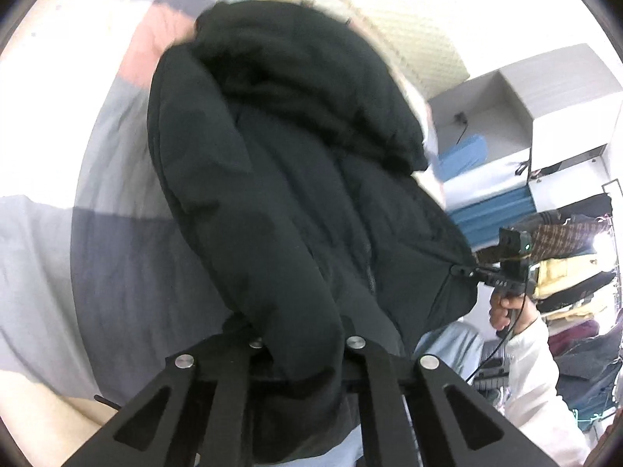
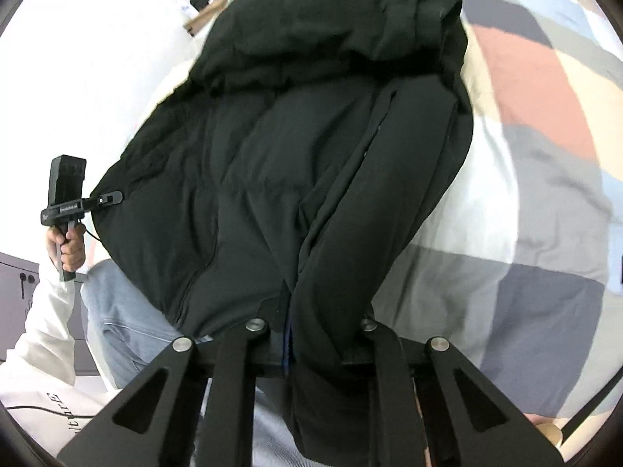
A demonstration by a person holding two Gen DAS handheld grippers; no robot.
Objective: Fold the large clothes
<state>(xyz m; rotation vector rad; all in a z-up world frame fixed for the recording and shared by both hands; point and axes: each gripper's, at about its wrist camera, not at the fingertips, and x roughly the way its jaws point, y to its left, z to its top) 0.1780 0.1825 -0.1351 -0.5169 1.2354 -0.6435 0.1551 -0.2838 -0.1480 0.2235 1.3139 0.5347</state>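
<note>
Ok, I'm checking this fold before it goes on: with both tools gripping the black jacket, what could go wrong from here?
1. The black jacket is bulky, and each tool pinches only an edge: the left tool and the right tool could lose their grip.
2. The jacket's far end bunches on the patchwork bedspread, so the fold may come out creased.
3. The cable under the right hand could snag the fabric.

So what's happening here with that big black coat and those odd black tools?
A person in a white top is folding a black padded jacket over a bed with a patchwork cover. Each hand holds a pincer tool: the left gripper and right gripper are each clamped on an edge of the jacket, holding it up.
</note>
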